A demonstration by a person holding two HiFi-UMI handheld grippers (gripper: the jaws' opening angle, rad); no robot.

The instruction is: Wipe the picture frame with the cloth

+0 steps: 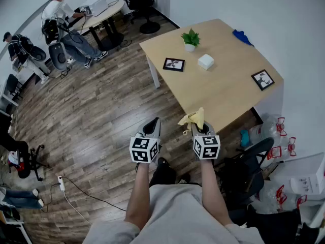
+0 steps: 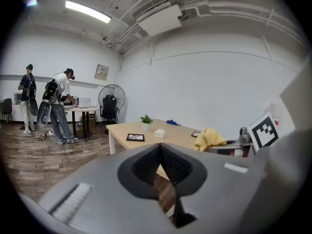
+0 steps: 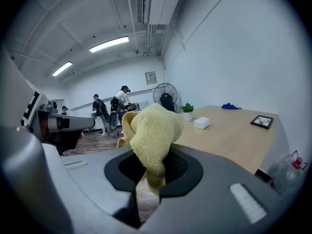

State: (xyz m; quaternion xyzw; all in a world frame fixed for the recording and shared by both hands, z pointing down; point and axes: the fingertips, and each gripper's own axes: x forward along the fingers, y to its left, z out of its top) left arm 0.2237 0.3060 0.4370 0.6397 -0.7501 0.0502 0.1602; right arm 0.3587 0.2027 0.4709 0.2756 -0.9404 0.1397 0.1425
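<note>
Office room with a dark wood-plank floor and a pale, smooth wooden table (image 1: 223, 93) against the white wall.

Head view: both grippers are held off the table's near corner, over the floor. A flat black picture frame (image 1: 173, 64) lies near the table's left edge. A second picture frame (image 1: 262, 79) lies near the right edge by the wall. A small potted plant (image 1: 190, 38) and a white box (image 1: 205, 61) sit between them, toward the far side. A crumpled blue rag (image 1: 242, 36) is at the far corner. The fuzzy yellow cloth (image 1: 194, 118) bunches up out of the right gripper (image 1: 200, 129), well apart from both frames. The left gripper (image 1: 153, 123) is beside it.

Left gripper view: the ribbed dark jaws are pressed together with nothing between them.

Right gripper view: the jaws are clamped on the cloth's lower fold, and its knitted bulk flops above them.
</note>
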